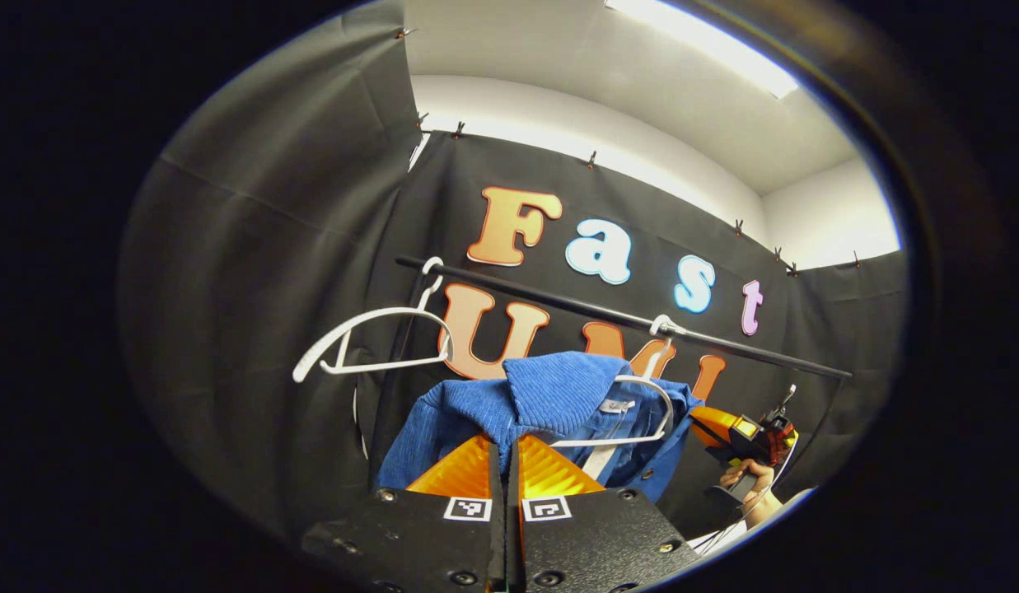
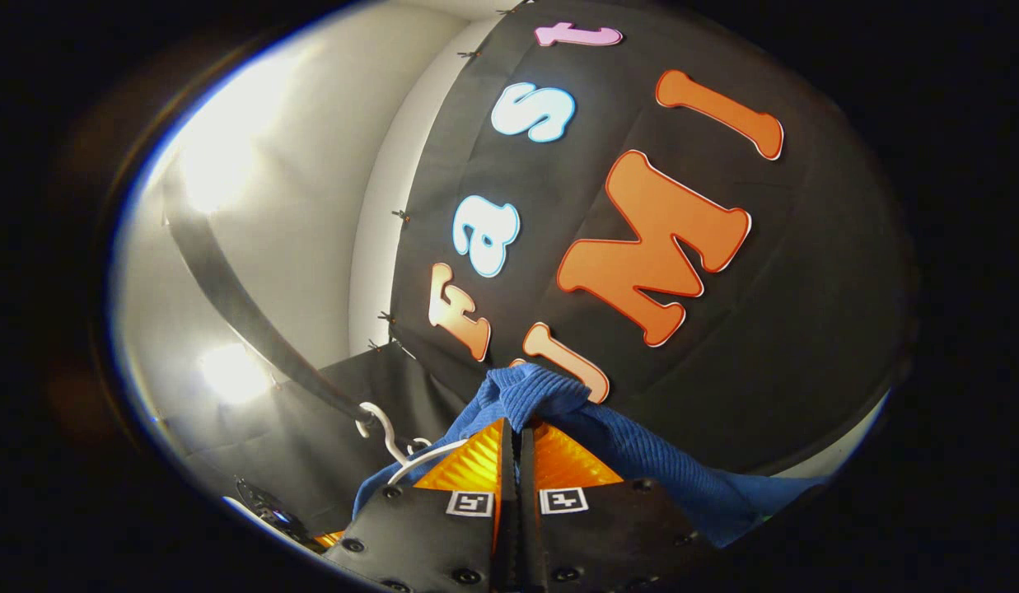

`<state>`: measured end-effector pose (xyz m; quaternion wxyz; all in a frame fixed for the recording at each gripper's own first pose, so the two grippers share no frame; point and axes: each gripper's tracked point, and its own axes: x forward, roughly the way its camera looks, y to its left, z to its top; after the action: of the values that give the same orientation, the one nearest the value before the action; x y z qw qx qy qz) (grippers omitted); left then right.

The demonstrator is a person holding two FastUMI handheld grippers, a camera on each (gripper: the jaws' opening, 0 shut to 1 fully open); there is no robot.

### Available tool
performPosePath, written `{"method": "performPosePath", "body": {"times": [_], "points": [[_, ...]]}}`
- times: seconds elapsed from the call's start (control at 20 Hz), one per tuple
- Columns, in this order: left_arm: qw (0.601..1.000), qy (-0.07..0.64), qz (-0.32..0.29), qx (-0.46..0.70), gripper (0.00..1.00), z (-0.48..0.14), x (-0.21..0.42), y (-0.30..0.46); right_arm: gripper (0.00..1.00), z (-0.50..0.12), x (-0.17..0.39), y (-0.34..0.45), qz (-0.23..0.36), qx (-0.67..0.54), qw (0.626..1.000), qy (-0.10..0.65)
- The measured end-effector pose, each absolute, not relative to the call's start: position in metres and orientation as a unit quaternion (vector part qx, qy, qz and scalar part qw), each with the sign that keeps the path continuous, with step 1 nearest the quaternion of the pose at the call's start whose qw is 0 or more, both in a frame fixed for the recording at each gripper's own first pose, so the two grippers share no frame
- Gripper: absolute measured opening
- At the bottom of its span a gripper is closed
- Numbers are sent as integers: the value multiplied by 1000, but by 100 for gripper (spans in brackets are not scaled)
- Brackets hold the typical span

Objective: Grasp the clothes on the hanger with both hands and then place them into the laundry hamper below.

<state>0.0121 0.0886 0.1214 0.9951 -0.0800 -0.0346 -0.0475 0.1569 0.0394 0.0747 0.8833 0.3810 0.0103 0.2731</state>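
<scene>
— What's nearest in the left gripper view?

— The left gripper (image 1: 506, 449), fingers pinched together on one blue knit garment (image 1: 550, 395). That garment sits on one white hanger (image 1: 641, 412); a second, bare white hanger (image 1: 369, 342) hangs farther left, both on one black rail (image 1: 558, 301).

— And the other side?

— The right gripper (image 2: 517, 436) is clamped on the garment's bunched cloth. From the left gripper view it sits beside the garment, a hand (image 1: 748, 482) holding it.
</scene>
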Motion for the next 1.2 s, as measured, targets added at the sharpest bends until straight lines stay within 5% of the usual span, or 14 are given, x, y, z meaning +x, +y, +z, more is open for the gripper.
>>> {"method": "performPosePath", "body": {"times": [0.65, 1.2], "points": [[994, -72, -69, -47, 1, 171, 41, 139, 7, 72, 191, 4, 202, 357, 912, 11], [995, -12, -46, -84, 2, 115, 76, 180, 7, 25, 202, -17, 141, 331, 931, 55]]}}
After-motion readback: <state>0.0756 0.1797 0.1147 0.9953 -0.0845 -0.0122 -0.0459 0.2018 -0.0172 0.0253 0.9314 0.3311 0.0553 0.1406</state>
